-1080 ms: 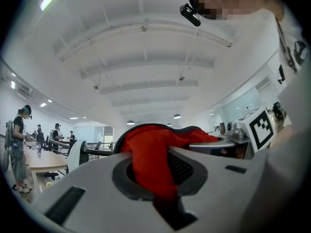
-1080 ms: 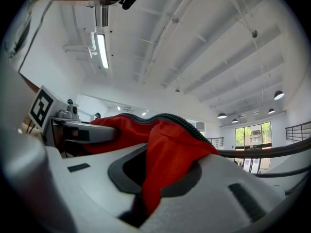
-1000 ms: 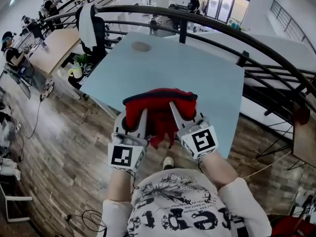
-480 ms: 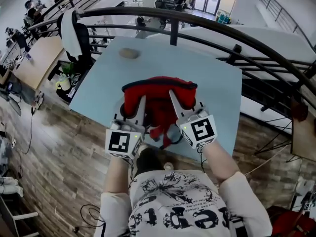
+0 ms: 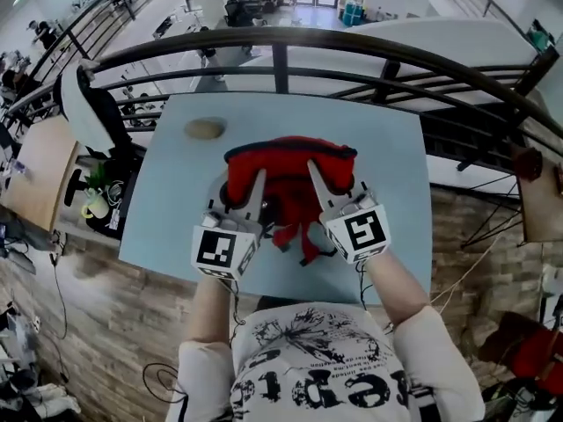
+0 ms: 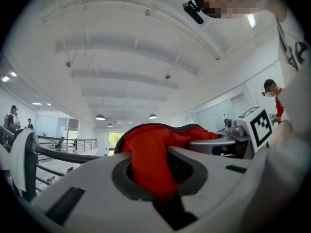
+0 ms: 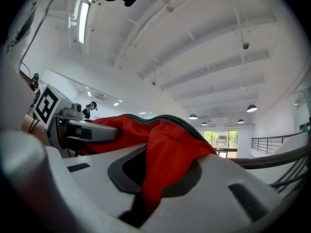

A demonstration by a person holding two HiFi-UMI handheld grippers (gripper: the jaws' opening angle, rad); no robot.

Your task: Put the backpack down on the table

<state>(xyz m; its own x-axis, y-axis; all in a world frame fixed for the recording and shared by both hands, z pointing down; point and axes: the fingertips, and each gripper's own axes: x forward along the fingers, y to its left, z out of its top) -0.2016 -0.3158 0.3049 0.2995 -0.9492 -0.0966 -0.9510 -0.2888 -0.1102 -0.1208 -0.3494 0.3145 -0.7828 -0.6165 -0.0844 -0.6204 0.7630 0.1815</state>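
You are bringing the backpack (image 5: 290, 172) in over the surface (image 5: 391, 161). Both hands are travelling forward together, and the bag is now hanging above the near half of the surface rather than at its edge. The left gripper (image 5: 256, 183) is holding the bag's left side and the right gripper (image 5: 314, 176) its right side. In each gripper view the fingers (image 6: 228, 188) are pinching a fold of red fabric, with the zip-lined top rim arching beyond them. A strap (image 5: 305, 246) is dangling from the bag's near side, toward your body. No view is showing whether the bottom of the bag is touching the surface. Judging from the level grippers and the hanging strap, you are probably still carrying it, so the approach is nearly done and the lowering and release are still waiting. One second earlier the bag was overlapping the near edge of the surface, with its lower part over the wooden floor (image 5: 79, 323); now it is sitting wholly inside the surface's outline. The round object (image 5: 204, 129) at the far left of the surface is now lying closer to the bag, and the railing (image 5: 352, 42) beyond is filling more of the head view. The grip itself is staying the same: both pairs of fingers are clamping the same two sides.
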